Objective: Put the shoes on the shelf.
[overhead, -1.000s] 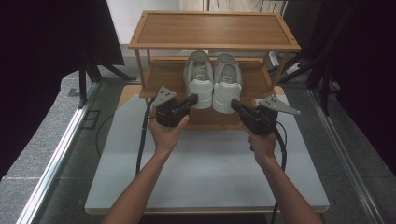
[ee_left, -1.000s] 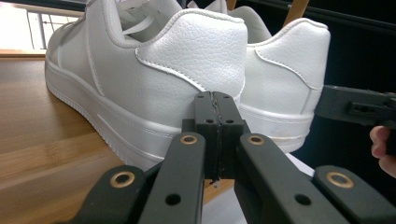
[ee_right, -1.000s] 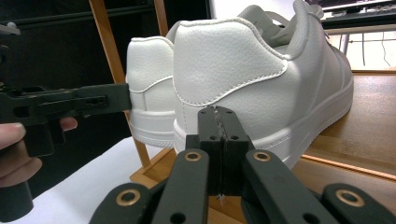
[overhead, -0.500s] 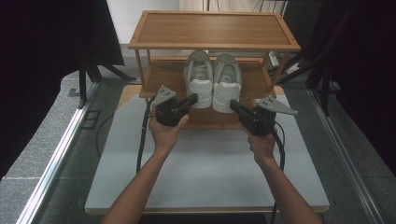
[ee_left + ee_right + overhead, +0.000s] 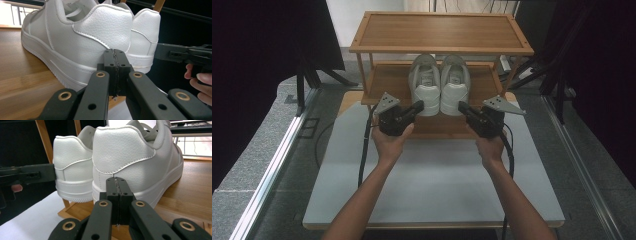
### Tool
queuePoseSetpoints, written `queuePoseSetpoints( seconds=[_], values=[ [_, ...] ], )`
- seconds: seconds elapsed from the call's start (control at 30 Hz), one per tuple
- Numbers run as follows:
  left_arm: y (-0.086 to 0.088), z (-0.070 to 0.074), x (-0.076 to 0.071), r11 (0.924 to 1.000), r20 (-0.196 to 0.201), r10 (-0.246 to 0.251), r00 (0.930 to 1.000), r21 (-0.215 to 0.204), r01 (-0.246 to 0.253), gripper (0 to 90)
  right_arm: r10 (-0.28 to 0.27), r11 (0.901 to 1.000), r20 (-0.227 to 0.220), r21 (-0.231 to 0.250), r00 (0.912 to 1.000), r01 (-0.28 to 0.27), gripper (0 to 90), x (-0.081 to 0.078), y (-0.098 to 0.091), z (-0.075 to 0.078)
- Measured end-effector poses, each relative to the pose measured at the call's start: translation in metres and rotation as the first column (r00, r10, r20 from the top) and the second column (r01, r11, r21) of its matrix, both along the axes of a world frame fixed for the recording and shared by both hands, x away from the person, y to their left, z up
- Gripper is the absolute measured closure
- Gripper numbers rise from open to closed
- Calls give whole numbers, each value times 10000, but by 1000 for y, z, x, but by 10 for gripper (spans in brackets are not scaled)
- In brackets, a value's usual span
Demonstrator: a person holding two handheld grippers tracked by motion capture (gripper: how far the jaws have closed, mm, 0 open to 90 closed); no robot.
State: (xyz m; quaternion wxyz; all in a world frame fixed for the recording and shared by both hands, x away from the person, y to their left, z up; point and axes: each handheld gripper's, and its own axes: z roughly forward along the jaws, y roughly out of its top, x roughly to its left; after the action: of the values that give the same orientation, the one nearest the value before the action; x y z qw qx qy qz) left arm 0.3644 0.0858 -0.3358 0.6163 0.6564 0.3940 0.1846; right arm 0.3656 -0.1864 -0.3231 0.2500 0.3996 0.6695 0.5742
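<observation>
- White leather sneakers point(image 5: 440, 85), a pair, sit on the wooden rack's middle shelf point(image 5: 387, 80), heels just ahead of both grippers.
- Left gripper point(image 5: 417, 106): clenched, empty.
- Right gripper point(image 5: 462, 107): clenched, empty.
- Step, judged: approach. Next: spread jaws, take a heel each.

So there's a two-tier rack point(image 5: 439, 30) sitting at the far edge of the table point(image 5: 432, 185), centred between its left and right edges. Two shoes point(image 5: 439, 85) sit side by side on the lower shelf point(image 5: 387, 82), touching, heels at the shelf's front edge, toes toward the back. Left gripper point(image 5: 414, 107) is just in front of the left shoe's heel, right gripper point(image 5: 462, 107) just in front of the right one's. Near half of the table has the forearms over it.
</observation>
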Motion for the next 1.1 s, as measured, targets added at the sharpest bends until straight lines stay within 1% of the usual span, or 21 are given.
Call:
queuePoseSetpoints(
  seconds=[0.17, 0.23, 0.27, 0.37, 0.57, 0.63, 0.77, 0.87, 0.9, 1.07, 1.1],
  values=[
    [-1, 0, 0, 10000, -5, 27, 10000, -45, -27, 891, 15, 10000, -30, 40, 10000, -15, 896, 6, 0, -1],
    [-1, -1, 0, 9999, 8, 62, 10000, -93, -62, 890, -28, 10000, -7, -24, 10000, 28, 896, 8, 1, -1],
    [-1, -1, 0, 9999, -5, 50, 10000, -112, -50, 888, -16, 10000, -32, 71, 10000, 17, 896, 8, 1, -1],
    [-1, 0, -1, 10000, -2, 51, 10000, -53, -51, 886, -8, 9999, -20, 160, 10000, 9, 896, 8, 0, -2],
    [-4, 1, -1, 9992, 238, 243, 9994, 298, -250, 897, 67, 9977, -298, 682, 9995, -46, 894, 9, -4, -7],
    [-6, 2, 0, 9977, 402, 403, 9984, 533, -424, 897, 119, 9973, -414, 727, 9991, -89, 892, 10, -5, -8],
    [-5, 2, 3, 9981, 363, 517, 9980, 303, -528, 898, 111, 9977, -636, 667, 9979, -69, 880, 11, -7, -11],
    [-5, 2, 3, 9982, 354, 553, 9978, 223, -561, 898, 208, 9964, -813, 830, 9965, -141, 880, 11, -9, -13],
    [-5, 1, 3, 9984, 355, 524, 9980, 214, -532, 898, 214, 9961, -808, 869, 9965, -144, 880, 11, -10, -14],
    [-3, -3, 2, 9992, 311, 392, 9987, -88, -389, 896, 251, 9957, -862, 909, 9960, -172, 880, 12, -12, -17],
    [-3, -3, 2, 9993, 279, 350, 9990, -132, -346, 894, 268, 9950, -840, 983, 9961, -185, 878, 12, -12, -17]
  ],
)
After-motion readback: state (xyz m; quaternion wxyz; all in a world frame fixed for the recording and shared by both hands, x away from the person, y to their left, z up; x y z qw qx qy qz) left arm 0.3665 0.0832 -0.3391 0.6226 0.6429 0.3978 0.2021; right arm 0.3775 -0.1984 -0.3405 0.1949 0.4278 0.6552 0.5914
